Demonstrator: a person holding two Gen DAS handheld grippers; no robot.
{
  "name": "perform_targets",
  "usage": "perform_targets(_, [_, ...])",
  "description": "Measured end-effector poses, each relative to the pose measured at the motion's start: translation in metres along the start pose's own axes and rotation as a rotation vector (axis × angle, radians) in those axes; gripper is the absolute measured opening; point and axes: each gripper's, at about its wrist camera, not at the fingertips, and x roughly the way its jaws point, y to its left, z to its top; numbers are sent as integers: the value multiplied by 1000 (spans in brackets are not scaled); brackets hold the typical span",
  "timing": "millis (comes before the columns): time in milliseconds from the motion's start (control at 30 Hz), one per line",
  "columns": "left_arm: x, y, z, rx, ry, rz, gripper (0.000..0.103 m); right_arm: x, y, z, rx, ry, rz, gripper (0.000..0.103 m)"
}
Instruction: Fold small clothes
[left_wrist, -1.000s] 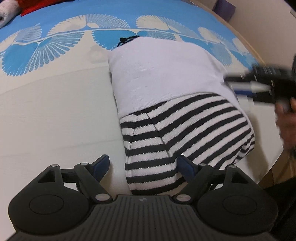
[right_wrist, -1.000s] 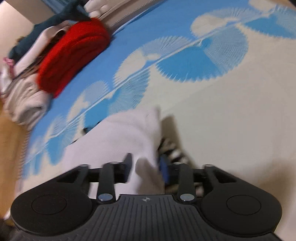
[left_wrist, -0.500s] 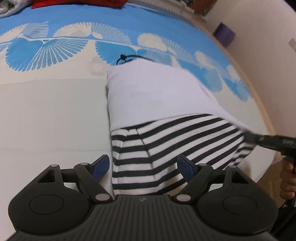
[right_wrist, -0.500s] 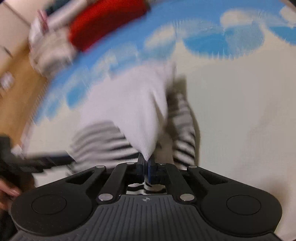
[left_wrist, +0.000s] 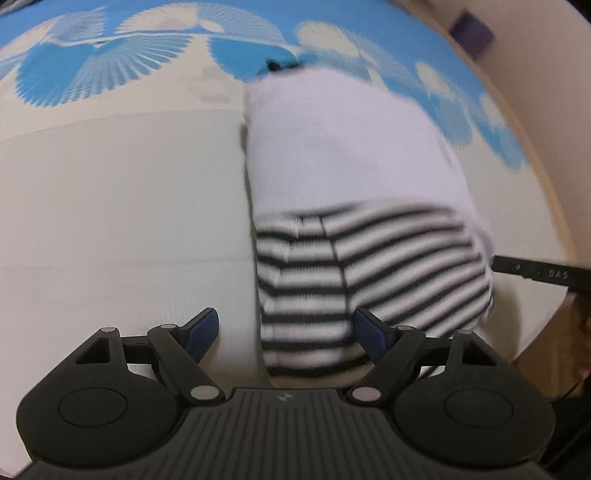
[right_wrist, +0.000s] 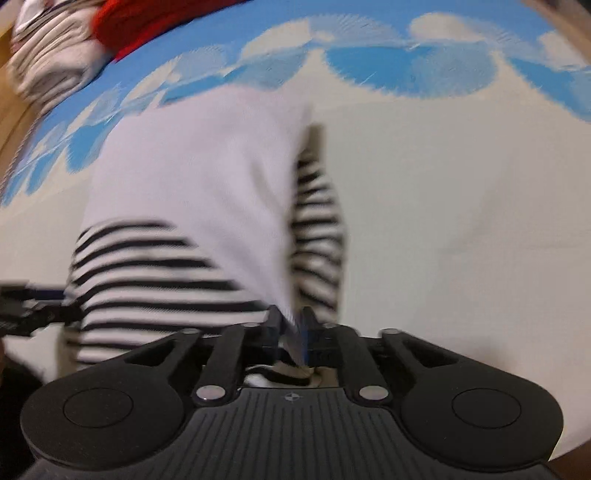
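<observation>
A small garment lies on the bed, white on top with a black-and-white striped lower part. My left gripper is open just above the striped hem, its blue pads astride the hem's left portion without pressing it. My right gripper pinches the near corner of the garment. Its jaws are opening slightly, and cloth still sits between the pads, pulled up into a taut ridge. In the left wrist view a right finger shows at the garment's right edge.
The bedspread is cream with a blue fan pattern farther away. A red garment and a stack of pale folded clothes sit at the far left corner. The bed's edge and wooden floor lie close on the right.
My right gripper has closed from half open onto the garment's corner and drawn it up toward the camera. It has dropped to the garment's right edge. My left gripper stays open over the hem.
</observation>
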Motion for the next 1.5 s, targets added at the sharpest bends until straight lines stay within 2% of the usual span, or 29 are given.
perform_targets(33, [-3,7,3,-35,-14,-13,85,-5,-6,6,55,-49,-31,26])
perform_targets(100, [-5,17,11,-113,-34,-35,85,-11,-15,13,163,-140,-46,38])
perform_targets(133, [-6,22,14,-152,-44,-45,85,-14,-17,17,211,-185,-5,38])
perform_targets(233, [-6,29,23,-235,-79,-105,85,-7,-4,26,219,-217,162,40])
perform_targets(333, [-1,29,29,-284,-93,-172,85,16,6,36,236,-188,225,50])
perform_targets(467, [18,31,41,-339,-73,-180,85,53,4,36,279,-38,159,50])
perform_targets(500, [24,32,43,-358,-66,-180,86,58,4,36,271,-17,141,47])
perform_targets(533, [31,36,46,-375,-61,-188,87,58,6,39,264,-18,141,22])
perform_targets(567, [35,39,48,-390,-59,-198,88,59,6,41,262,-23,170,6])
perform_targets(600, [39,42,50,-405,-60,-210,89,56,7,43,253,-34,171,3])
perform_targets(667, [48,46,54,-429,-56,-240,89,51,7,44,235,-51,140,2])
perform_targets(767, [61,48,58,-454,-48,-275,90,48,-1,43,269,-57,149,3])
perform_targets(800, [65,47,59,-457,-43,-281,90,45,-2,44,271,-68,132,6])
perform_targets(867, [72,45,59,-459,-38,-289,90,40,-2,46,272,-106,72,29])
perform_targets(900, [73,44,60,-451,-41,-288,90,36,-4,46,275,-128,74,54])
perform_targets(933, [73,42,60,-437,-47,-285,90,34,-5,47,278,-140,100,68])
perform_targets(967, [74,41,61,-426,-51,-282,90,35,-6,48,278,-139,129,72])
perform_targets(1033, [73,39,62,-410,-62,-271,82,45,-4,47,276,-87,173,84])
perform_targets(1067, [71,36,63,-399,-72,-260,75,53,-2,46,274,-49,174,84])
perform_targets(1100, [68,34,63,-385,-82,-253,65,61,0,44,267,-8,169,83])
perform_targets(1167, [57,26,64,-326,-113,-229,52,72,6,41,252,26,162,79])
perform_targets(1200, [50,21,65,-286,-136,-218,48,72,9,42,253,20,175,63])
perform_targets(1233, [43,16,67,-250,-158,-209,47,70,11,45,272,9,216,37])
perform_targets(1267, [33,13,70,-217,-194,-208,45,68,13,48,293,0,222,32])
perform_targets(1300, [23,12,73,-195,-230,-214,44,66,19,50,297,-19,211,21])
perform_targets(1333, [10,13,77,-173,-279,-217,44,64,27,52,284,-33,211,15])
perform_targets(1400, [-15,20,83,-125,-371,-177,44,63,43,57,268,-64,238,13])
perform_targets(1500, [-42,50,92,-155,-450,-118,45,66,78,69,240,-123,316,10])
